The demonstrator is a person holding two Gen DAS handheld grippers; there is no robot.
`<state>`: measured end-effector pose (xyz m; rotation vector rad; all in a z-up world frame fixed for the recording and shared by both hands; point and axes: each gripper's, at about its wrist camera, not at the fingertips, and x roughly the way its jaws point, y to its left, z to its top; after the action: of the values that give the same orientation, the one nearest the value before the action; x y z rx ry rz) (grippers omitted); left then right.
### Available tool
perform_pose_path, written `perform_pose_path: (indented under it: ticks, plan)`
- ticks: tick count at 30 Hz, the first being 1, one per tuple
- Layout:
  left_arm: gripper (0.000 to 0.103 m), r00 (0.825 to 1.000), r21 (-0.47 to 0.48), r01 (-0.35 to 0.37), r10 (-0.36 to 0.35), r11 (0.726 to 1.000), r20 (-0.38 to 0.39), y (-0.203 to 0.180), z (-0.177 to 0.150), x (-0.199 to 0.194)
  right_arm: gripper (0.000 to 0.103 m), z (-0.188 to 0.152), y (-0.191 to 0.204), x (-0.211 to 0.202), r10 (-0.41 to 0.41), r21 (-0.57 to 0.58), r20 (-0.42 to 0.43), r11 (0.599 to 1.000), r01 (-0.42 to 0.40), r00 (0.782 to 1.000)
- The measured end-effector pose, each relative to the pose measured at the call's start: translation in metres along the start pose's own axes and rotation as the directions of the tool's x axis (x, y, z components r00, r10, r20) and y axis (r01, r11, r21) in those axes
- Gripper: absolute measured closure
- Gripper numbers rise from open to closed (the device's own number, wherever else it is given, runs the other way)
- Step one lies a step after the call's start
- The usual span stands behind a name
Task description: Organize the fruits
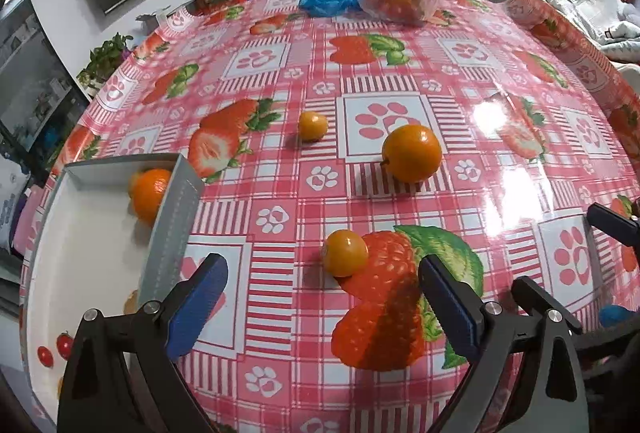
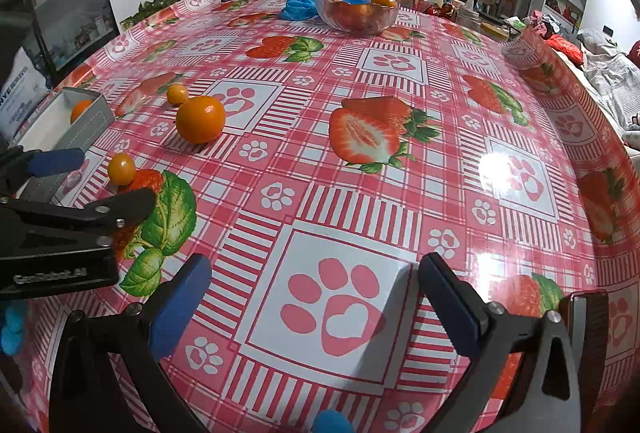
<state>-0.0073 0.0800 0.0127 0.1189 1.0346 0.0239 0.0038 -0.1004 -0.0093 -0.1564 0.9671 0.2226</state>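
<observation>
Both of your grippers hang released over the tablecloth (image 2: 400,193), blue pads spread wide with nothing between them. Your left gripper (image 1: 322,287) points toward a small kumquat (image 1: 345,253), which sits on the cloth just ahead of the fingertip gap, near 12 o'clock and touching neither pad. Farther out at 1 o'clock lies a large orange (image 1: 412,153), and beyond it toward 12 o'clock a second small kumquat (image 1: 312,126), all three well apart. At 10 o'clock stands a white box (image 1: 176,217) with another orange (image 1: 150,193) tucked in its far corner. Your right gripper (image 2: 314,291) hovers over a printed paw square, with the left gripper's black body in its view at 9 o'clock. At the table's far edge, near 12 o'clock, a clear bowl (image 2: 356,13) holds more fruit, with a blue plastic bag (image 2: 300,5) just beside it.
</observation>
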Motion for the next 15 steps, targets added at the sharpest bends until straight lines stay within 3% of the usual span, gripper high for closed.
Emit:
perform_pose_path:
  ticks: [5, 8, 11, 15]
  plan:
    - [0.006, 1.000, -0.037, 0.021, -0.021, 0.999, 0.011, 0.001, 0.003, 0.006, 0.000, 0.000, 0.000, 0.000, 0.000, 0.000, 0.000, 1.000, 0.000, 1.000]
    - [0.000, 0.999, -0.066, 0.024, -0.021, 0.998, 0.041, 0.003, 0.002, 0.010, 0.000, -0.001, 0.000, 0.001, 0.000, 0.000, 0.000, 1.000, 0.000, 1.000]
    - [0.000, 0.995, -0.129, 0.069, -0.060, 0.989, 0.075, 0.010, -0.005, 0.012, 0.000, -0.001, 0.000, 0.000, 0.000, 0.000, 0.000, 1.000, 0.000, 1.000]
    - [0.000, 0.995, -0.124, 0.063, -0.053, 0.990, 0.087, 0.008, -0.006, 0.012, 0.000, 0.000, 0.000, 0.000, 0.000, 0.000, 0.000, 1.000, 0.000, 1.000]
